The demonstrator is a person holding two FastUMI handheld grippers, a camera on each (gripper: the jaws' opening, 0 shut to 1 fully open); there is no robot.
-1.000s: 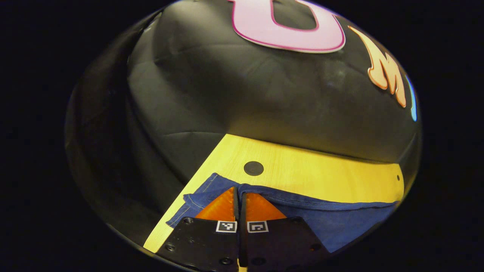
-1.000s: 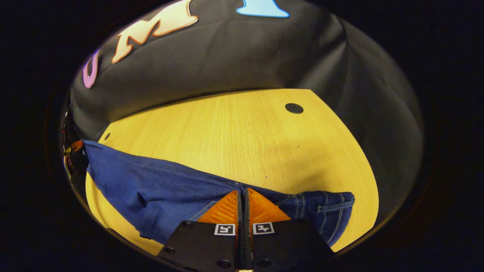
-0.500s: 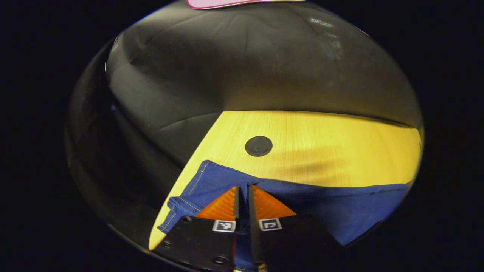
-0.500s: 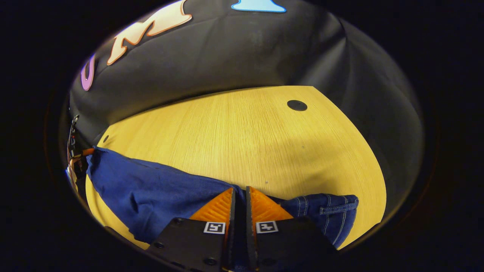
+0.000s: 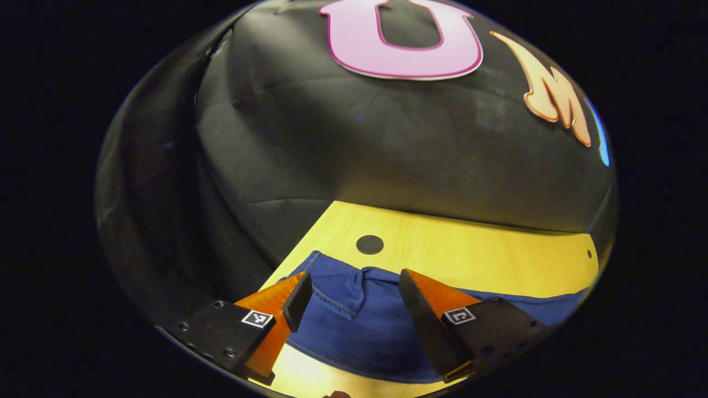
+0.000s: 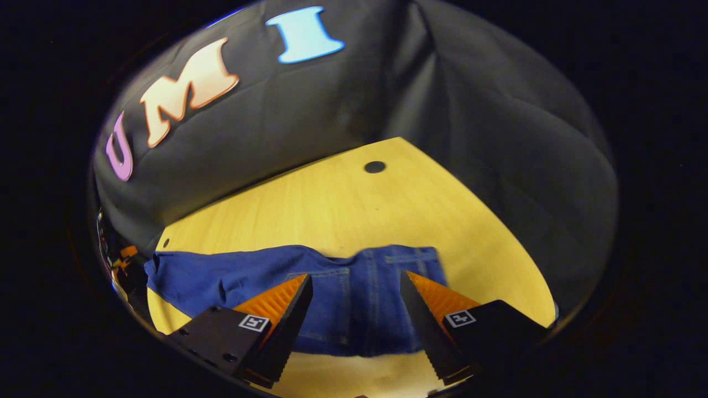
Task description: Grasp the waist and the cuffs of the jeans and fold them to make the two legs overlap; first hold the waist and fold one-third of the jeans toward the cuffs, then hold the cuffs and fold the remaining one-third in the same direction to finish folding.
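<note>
Lying flat on yellow table (image 6: 332, 204): blue jeans (image 6: 332, 293), near front edge. Left gripper (image 5: 354, 287), right gripper (image 6: 357, 290) wide apart above jeans, gripping nothing. Bare wood behind.

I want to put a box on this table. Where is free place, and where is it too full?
Free: the bare wooden table between the jeans and the booth wall, around the round black hole. A narrower bare strip lies in front of the jeans. Crowded: the middle band, where both open grippers hover over the denim.

Yellow wooden table (image 6: 332, 210), round black hole (image 6: 374, 166) near far edge
</note>
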